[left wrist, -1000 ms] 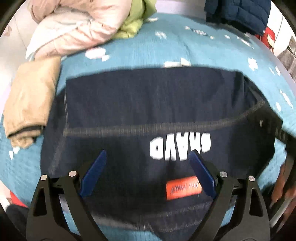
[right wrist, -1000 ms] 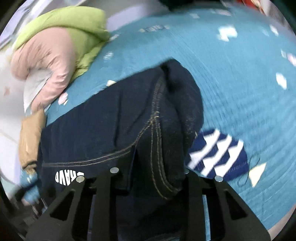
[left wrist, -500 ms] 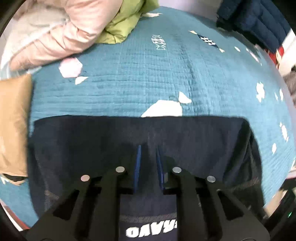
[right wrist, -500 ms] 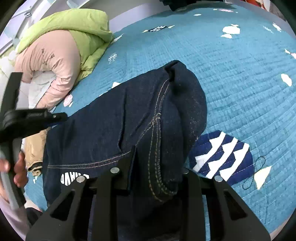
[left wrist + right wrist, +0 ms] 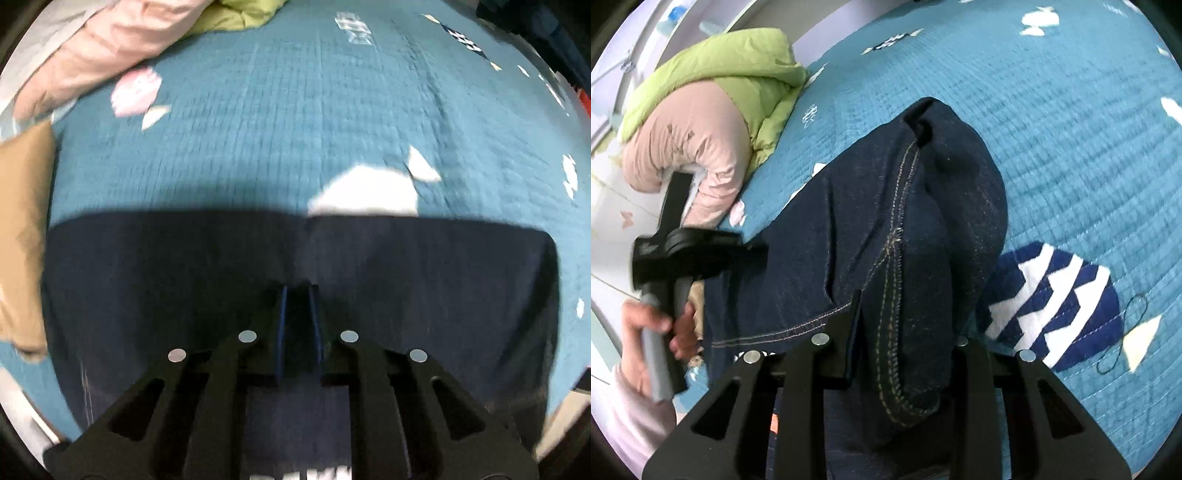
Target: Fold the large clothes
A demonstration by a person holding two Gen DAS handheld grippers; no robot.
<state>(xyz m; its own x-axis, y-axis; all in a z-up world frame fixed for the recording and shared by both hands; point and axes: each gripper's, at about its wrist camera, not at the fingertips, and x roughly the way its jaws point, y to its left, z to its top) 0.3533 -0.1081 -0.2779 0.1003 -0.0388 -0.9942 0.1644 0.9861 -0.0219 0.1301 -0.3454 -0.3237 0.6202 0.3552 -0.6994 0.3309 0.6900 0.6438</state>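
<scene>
Dark blue jeans point(image 5: 166, 280) lie folded across a teal bedspread point(image 5: 295, 110), their far edge straight. My left gripper point(image 5: 297, 295) points down onto them near that edge; its jaws are closing, with a pinch of denim between the blue pads point(image 5: 281, 325). In the right wrist view the jeans point(image 5: 886, 221) bunch up into a thick ridge with tan stitching, and my right gripper point(image 5: 908, 321) is shut on this ridge. The left gripper point(image 5: 753, 247) also shows there, at the garment's left side, held by a person's hand point(image 5: 653, 325).
A pink jacket point(image 5: 110, 48) and a green one point(image 5: 720, 74) are piled at the bed's far left. A folded tan garment point(image 5: 22, 229) lies left of the jeans. A dark jacket point(image 5: 554, 37) sits at the far right corner.
My left gripper moved over the jeans from the white lettering toward their far edge, and its jaws went from wide apart to nearly together on the denim. The right gripper barely moved.
</scene>
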